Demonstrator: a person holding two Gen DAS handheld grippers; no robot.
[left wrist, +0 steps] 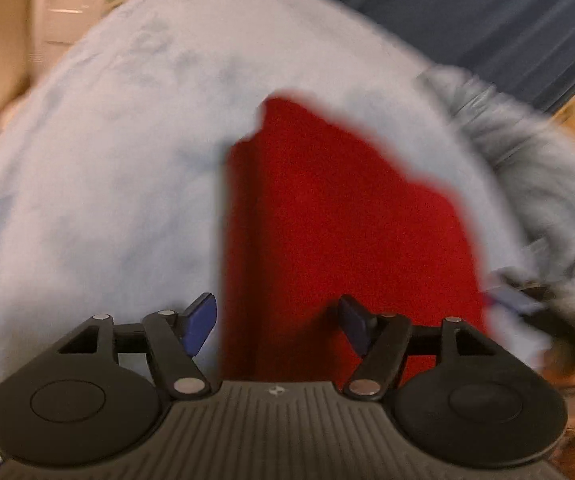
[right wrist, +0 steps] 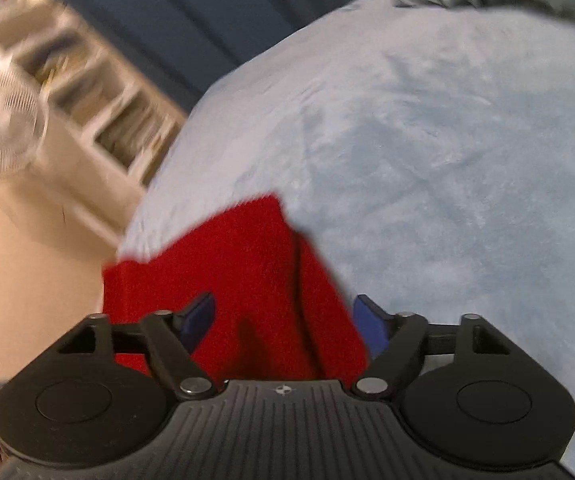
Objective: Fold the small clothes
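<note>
Item: red cloth (left wrist: 339, 220), flat on pale blue blanket (left wrist: 99, 184). My left claw (left wrist: 277, 326) and right claw (right wrist: 285, 324) gape, empty. Grey garment (left wrist: 527, 148) heaped at blanket's edge; fan (right wrist: 1, 136) beyond.

Pale blue plush blanket (left wrist: 107, 200) (bed-like surface), folded red garment (left wrist: 347, 220) lying on it

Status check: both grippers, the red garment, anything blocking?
Left hand-held gripper open, empty. Right hand-held gripper open, empty. Red garment flat on blue blanket. Nothing blocking.
</note>
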